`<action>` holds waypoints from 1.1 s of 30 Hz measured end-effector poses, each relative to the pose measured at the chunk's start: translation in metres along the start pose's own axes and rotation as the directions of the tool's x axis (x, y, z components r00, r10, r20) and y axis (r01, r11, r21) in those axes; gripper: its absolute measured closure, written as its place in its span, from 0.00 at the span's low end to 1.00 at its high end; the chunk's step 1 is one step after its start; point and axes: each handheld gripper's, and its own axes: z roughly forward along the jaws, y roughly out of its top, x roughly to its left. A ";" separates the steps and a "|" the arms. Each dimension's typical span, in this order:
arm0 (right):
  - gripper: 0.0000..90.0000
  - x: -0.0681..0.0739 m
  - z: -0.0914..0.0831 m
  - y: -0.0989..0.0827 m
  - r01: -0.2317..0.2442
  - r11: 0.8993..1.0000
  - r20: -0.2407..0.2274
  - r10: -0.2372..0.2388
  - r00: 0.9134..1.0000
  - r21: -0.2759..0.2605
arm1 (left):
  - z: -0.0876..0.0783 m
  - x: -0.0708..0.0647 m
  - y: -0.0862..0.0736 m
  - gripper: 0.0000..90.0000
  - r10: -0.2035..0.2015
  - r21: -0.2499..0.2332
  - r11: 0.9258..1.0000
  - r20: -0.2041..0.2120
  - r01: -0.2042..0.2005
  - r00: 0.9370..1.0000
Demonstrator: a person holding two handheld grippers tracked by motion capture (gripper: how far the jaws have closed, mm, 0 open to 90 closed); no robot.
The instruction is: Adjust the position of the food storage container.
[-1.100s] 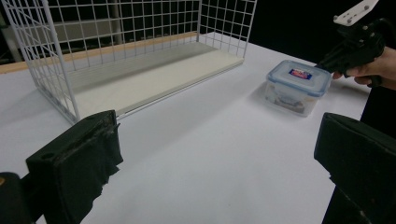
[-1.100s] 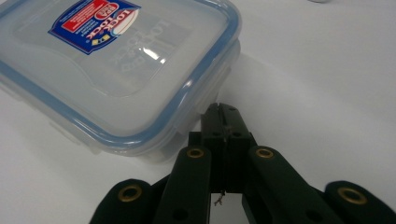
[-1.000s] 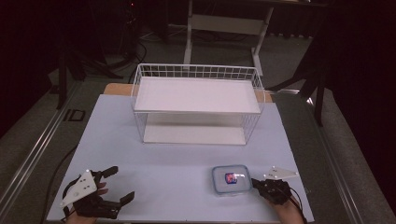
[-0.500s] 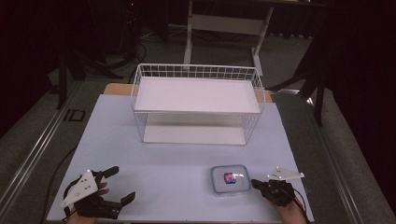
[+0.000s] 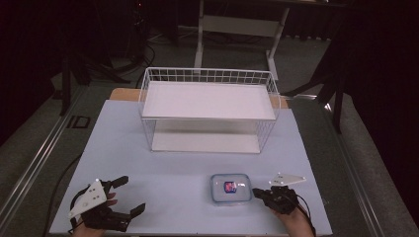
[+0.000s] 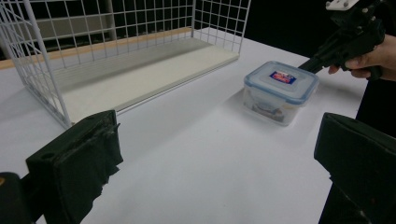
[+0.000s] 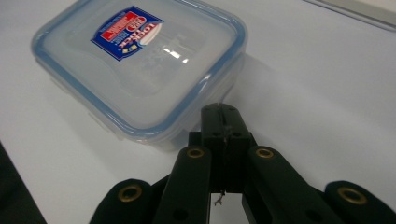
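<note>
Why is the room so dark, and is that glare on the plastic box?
High view: the table is lit, the surroundings nearly black. Right gripper view: soft white glare on the box lid, the tongs sharp. Left gripper view: the box throws a faint shadow toward the camera; the near pads are slightly soft.

White wire basket — standing on a pale table.

**Closed jaws at the container's edge**

You are holding your right gripper with its two black jaws pressed together, nothing between them, the tips sitting just beside the near side of the clear plastic container; whether they touch it is unclear. The container is lying flat on the white table, its blue-rimmed lid closed and carrying a red-and-blue label.
</note>
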 end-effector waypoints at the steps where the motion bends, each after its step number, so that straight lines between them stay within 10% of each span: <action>1: 1.00 0.003 0.003 0.003 0.010 1.000 -0.007 -0.010 1.000 0.004 | 0.000 0.000 0.000 0.02 0.000 0.003 1.000 0.000 0.000 1.000; 33: 1.00 0.045 0.062 0.057 0.148 0.989 -0.080 -0.145 0.986 0.024 | 0.003 -0.003 -0.001 0.02 0.007 0.025 1.000 0.023 -0.007 1.000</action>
